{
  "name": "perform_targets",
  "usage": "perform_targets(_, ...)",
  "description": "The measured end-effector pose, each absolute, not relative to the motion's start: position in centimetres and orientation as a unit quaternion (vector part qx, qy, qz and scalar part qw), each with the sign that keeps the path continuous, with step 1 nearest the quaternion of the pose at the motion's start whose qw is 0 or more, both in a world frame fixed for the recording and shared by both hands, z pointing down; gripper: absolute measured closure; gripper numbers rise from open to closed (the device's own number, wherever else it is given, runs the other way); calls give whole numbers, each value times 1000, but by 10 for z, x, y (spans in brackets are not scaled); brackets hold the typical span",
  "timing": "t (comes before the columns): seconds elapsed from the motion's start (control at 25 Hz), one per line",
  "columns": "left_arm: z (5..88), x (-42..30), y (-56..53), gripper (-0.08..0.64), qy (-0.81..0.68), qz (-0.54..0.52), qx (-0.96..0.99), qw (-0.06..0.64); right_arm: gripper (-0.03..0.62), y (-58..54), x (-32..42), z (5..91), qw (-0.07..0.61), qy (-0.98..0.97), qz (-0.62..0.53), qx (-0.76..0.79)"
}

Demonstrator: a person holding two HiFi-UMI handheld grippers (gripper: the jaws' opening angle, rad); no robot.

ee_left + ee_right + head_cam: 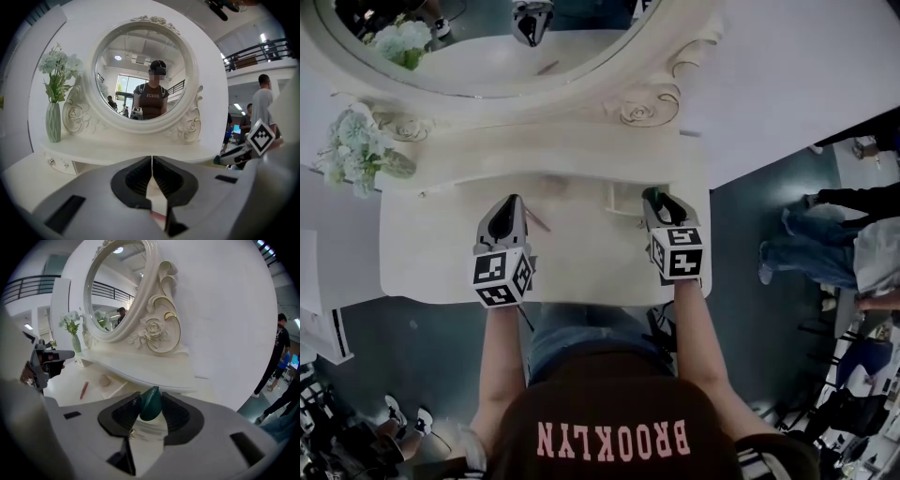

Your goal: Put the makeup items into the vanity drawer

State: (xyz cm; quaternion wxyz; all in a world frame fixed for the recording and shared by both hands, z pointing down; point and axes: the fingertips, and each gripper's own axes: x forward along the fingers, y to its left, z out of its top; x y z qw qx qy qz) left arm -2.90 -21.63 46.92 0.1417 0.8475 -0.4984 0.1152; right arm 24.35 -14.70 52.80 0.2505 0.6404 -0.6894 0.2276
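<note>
3 makeup items show. A dark green teardrop sponge (150,405) sits tip forward between the right gripper's (151,398) jaws, touching both pads, just by the white drawer (114,388). The drawer seems pulled out under the shelf. 1 red pencil (84,390) lies flat on the tabletop, left of the drawer. A pale pink puff (104,379), blurry, lies between pencil and drawer.

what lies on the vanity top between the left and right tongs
A thin red pencil, right beside the left tongs, then a low white ridge nearer the right tongs; the head view shows both.
</note>
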Motion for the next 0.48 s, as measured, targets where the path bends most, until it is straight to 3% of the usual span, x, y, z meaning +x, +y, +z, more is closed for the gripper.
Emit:
perform_targets(0.16, 468, -24, -217, 554, -501, 117, 847, 137, 383, -147, 257, 536, 261, -671, 228, 655)
perform_targets(0.48, 464, -18, -213, 554, -501, 117, 847, 132, 348, -149, 267, 529, 250, -671, 221, 662)
